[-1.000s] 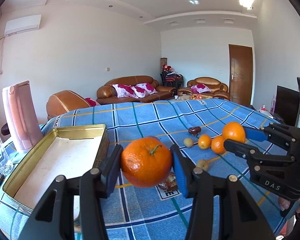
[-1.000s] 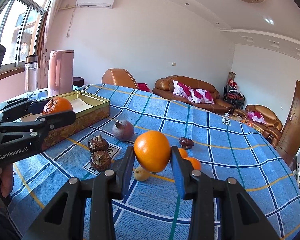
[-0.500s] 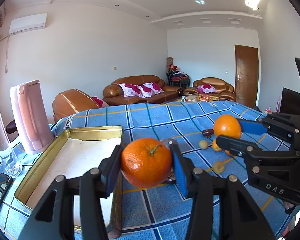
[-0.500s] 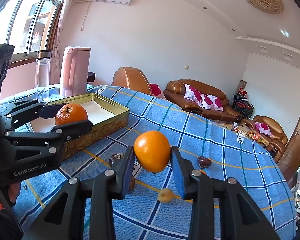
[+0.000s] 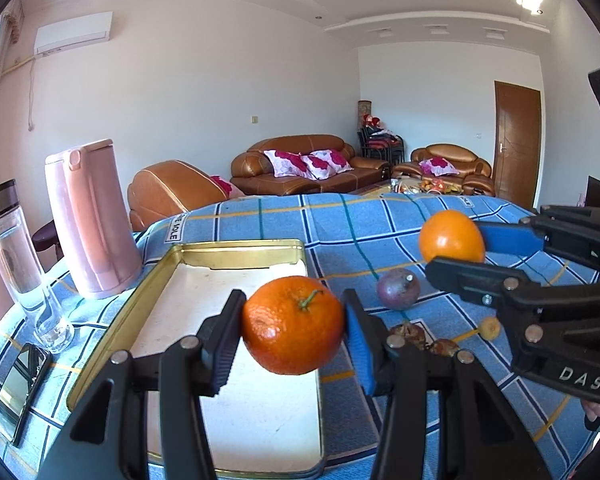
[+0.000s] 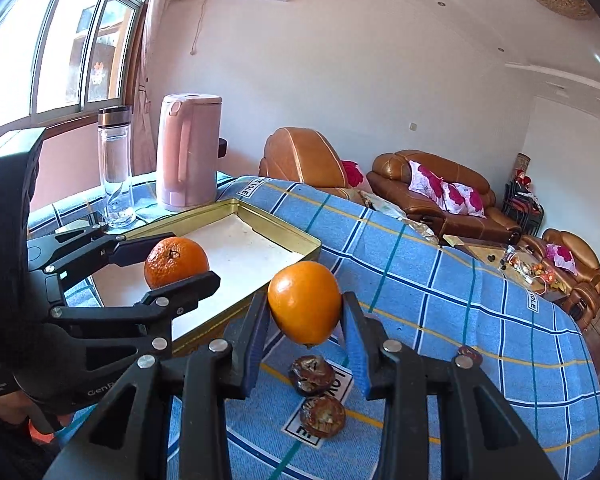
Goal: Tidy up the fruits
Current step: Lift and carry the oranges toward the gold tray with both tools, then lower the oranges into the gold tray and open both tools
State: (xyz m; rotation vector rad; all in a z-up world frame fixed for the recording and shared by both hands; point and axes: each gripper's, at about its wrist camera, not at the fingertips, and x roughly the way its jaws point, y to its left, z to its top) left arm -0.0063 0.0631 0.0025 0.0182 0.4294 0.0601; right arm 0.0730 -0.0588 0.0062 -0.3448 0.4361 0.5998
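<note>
Blue checked cloth [image 5: 380, 232] covers the table in front of us, and it runs far and mostly bare toward the brown sofas [image 5: 300, 168] at the back of the room. At our near left lies a shallow gold tin tray [image 5: 236, 249], its white floor bare and its raised rim low; a pink kettle [image 5: 90, 220] and a clear bottle [image 5: 16, 248] stand just beyond its left edge, near the cloth's drop.

Our left gripper [image 5: 294, 326] is clamped on a mandarin [image 5: 293, 324] with a green stem, both pads pressing its sides, and it hangs above the tray's right-hand part. Our right gripper [image 6: 305, 308] is closed tight on a smooth orange [image 6: 305, 302], held clear of the cloth just beside the tray's near corner.

On the cloth right of the tray we see a purple round fruit [image 5: 398, 289], two dark wrinkled fruits [image 6: 312, 374] close together under the right gripper, and a small yellowish fruit [image 5: 490, 328] partly behind the right gripper's frame in the left wrist view. We cannot name the wrinkled ones. A dark phone [image 5: 20, 388] lies at the cloth's left edge. The tray's nearest rim is cut off by our left fingers [image 5: 224, 344]. Beyond the right gripper, another small dark fruit [image 6: 470, 356] is half hidden.
</note>
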